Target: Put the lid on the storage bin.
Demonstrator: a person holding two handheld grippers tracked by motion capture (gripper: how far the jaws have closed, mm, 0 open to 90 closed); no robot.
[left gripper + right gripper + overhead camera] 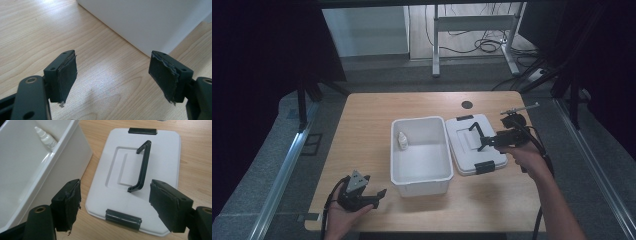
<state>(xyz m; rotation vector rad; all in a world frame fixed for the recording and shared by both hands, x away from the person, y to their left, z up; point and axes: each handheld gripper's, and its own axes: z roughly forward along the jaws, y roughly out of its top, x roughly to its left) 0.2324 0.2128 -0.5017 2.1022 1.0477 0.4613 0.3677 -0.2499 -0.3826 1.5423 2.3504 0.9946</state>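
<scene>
One white box mid-bench, one dropper bottle inside, one lid beside. Right tongs spread above lid; left tongs spread, near front-left corner.

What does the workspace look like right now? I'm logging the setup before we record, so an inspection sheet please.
Surface: wooden table, with a round dark hole near its far edge.
Job's things: open white bin holding a small dropper bottle; white lid flat on the table beside it, black handle raised.
Clutter: nothing seen.
Grippers: left gripper open above bare wood near the bin; right gripper open over the lid.
Cables: one trails from each gripper; more lie on the floor.
Surroundings: desk legs, dark curtains.
</scene>
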